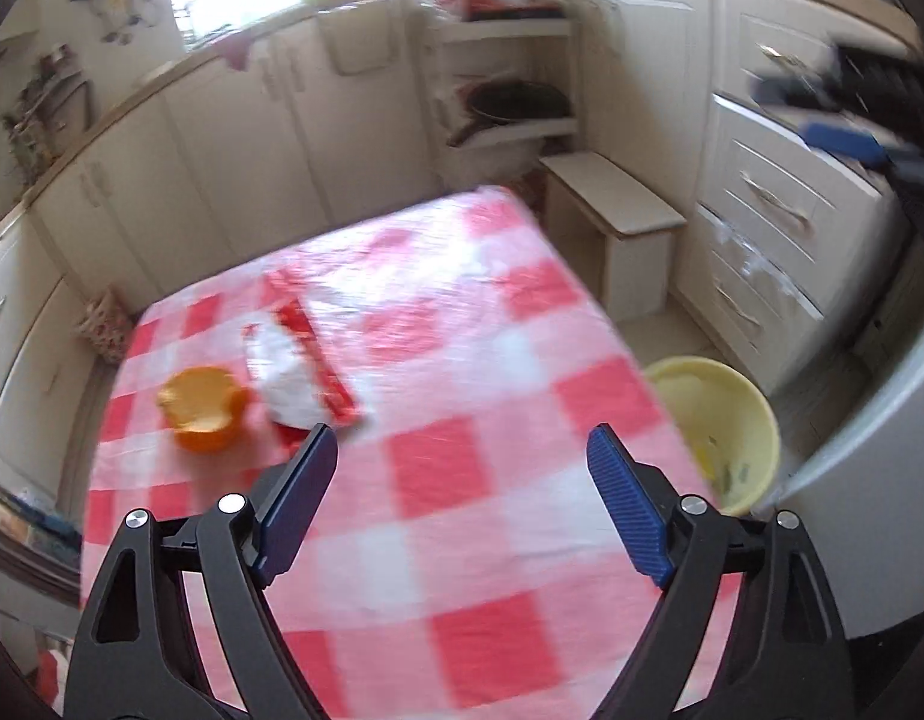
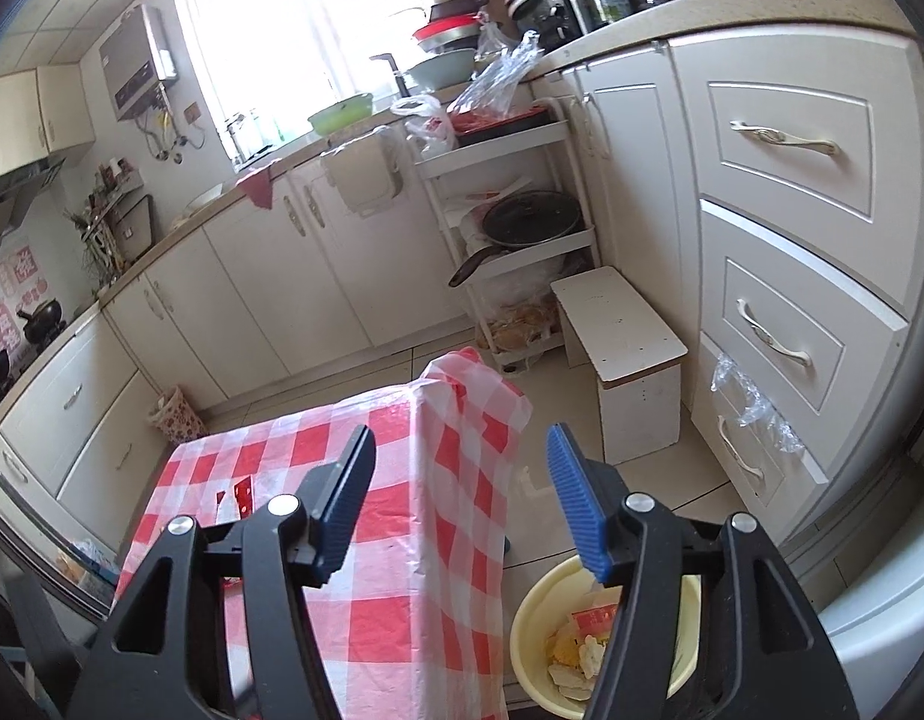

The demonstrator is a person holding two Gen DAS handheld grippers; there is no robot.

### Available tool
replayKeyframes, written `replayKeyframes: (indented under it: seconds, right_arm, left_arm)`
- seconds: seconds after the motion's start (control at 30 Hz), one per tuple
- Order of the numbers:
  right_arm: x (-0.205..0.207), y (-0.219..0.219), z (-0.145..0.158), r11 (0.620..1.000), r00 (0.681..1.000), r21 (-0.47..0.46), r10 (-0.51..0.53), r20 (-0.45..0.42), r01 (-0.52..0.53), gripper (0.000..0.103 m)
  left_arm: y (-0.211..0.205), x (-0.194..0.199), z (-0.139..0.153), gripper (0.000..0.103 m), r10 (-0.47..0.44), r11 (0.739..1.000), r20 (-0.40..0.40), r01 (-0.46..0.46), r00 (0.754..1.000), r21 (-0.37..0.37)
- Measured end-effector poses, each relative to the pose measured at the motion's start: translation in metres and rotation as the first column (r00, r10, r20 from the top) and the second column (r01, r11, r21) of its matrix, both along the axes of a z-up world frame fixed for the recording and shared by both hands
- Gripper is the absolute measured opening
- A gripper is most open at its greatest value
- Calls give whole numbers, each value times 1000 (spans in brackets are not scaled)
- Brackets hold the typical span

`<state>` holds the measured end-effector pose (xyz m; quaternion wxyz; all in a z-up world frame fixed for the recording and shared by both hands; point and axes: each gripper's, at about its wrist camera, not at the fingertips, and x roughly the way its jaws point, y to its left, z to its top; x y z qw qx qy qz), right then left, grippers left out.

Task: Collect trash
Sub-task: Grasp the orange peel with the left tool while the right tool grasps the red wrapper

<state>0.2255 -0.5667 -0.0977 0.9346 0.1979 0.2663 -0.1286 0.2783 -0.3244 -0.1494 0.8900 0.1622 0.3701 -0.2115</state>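
The bench (image 1: 462, 480), draped in a red-and-white checked plastic cloth, fills the left wrist view. On the floor at its 3 o'clock edge stands a pale yellow round plastic bin (image 2: 537, 630) holding scraps. A red-and-white crumpled wrapper (image 1: 306, 360) lies at 10 o'clock on the cloth, with a small orange plastic cup (image 1: 203, 409) just beside it at 9 o'clock. Left tongs (image 1: 462, 438) and right tongs (image 2: 459, 438) are both released, holding nothing.

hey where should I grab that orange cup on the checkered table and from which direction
Grip the orange cup across its rim and side wall, coming down from above with the open left gripper. It stands upright and open-mouthed. The red and white wrapper lies close on its right, so keep the fingers off that side.
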Motion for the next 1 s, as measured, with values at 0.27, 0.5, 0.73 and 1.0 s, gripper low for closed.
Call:
replayKeyframes:
  seconds: [0.27, 0.5, 0.73, 1.0]
  right_arm:
    - [33, 49, -8, 993, 994, -58, 97, -56, -101, 61]
    - [67, 108, -24, 965, 962, -73, 242, -123, -252, 63]
    - [109, 185, -56, 883, 877, -145, 399, -268, -446, 67]
    - [140, 232, -97, 812, 797, -178, 459, -392, -555, 69]
  left_arm:
    - [125, 67, 5, 83, 290, 936, -92, -302, 953, -182]
    - [159, 103, -2, 89, 265, 927, -195, -305, 944, -216]
    - [193, 164, -32, 89, 311, 866, -365, -420, 877, -272]
    - [186, 197, -62, 89, 272, 886, -424, -397, 864, -241]
